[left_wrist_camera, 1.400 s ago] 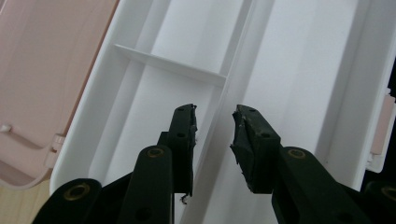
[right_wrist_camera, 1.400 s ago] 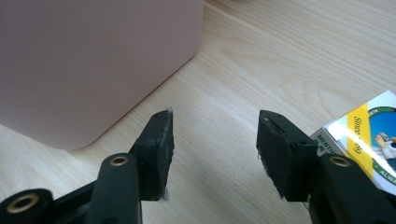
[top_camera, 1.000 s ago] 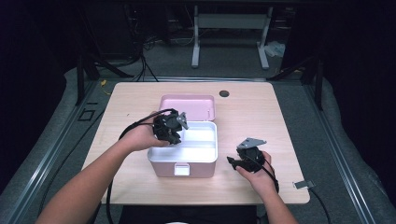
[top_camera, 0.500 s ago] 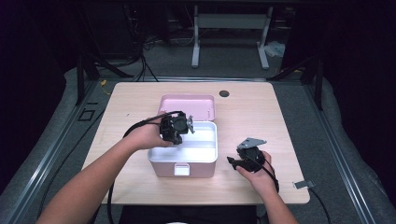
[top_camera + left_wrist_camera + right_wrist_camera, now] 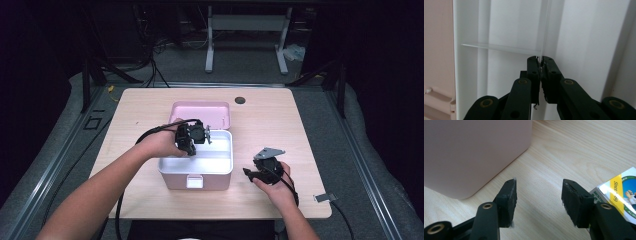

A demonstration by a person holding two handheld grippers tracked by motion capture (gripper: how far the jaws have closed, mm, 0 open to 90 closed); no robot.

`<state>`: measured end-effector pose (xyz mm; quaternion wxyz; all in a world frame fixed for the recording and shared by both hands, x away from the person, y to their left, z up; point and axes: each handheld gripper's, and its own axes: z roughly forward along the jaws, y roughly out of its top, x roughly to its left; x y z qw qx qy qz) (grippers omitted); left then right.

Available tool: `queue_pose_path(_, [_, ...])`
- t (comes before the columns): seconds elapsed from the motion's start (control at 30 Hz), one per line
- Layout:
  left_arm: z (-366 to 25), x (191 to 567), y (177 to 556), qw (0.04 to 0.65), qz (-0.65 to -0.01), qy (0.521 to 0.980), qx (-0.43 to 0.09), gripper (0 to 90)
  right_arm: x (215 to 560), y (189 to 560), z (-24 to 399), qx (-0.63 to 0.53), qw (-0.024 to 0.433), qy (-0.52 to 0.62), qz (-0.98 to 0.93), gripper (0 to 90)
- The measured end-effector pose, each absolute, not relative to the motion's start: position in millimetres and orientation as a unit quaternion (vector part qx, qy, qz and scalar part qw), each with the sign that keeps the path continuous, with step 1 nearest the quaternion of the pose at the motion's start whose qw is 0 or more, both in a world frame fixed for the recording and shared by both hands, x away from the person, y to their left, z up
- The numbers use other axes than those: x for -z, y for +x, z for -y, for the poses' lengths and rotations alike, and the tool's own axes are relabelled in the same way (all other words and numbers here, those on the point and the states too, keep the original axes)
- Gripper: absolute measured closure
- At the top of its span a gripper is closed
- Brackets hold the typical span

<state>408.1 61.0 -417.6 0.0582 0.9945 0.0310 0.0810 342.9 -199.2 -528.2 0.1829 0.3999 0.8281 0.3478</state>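
Left gripper [image 5: 540,65] pinching thin white divider [image 5: 544,32] inside pink box [image 5: 172,179]; right gripper [image 5: 539,202] spread, empty, over table [image 5: 564,152].

Pale pink box [image 5: 196,176] with a white inside, and the matching pink lid [image 5: 200,113] sits just past the left tongs [image 5: 540,65], which are plain black. The white divider [image 5: 499,47] in there looks almost see-through. Counter [image 5: 280,130] is light wood grain. Right tongs [image 5: 539,202], black too, have a yellow, white and green printed packet [image 5: 621,192] right beside them.
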Motion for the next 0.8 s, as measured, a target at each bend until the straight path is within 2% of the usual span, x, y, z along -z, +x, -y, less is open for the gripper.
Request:
queue_pose_path(0.43, [-56.0,420.8,411.9,0.046,-0.024,0.997,-0.064,85.0,528.8,343.3,199.1,-0.349,0.18,0.399,-0.829,45.6])
queue_pose_path(0.8, [-54.1,420.7,410.2,0.036,-0.002,0.997,-0.069,86.6,529.2,343.5,199.2,-0.349,0.178,0.401,-0.828,45.6])
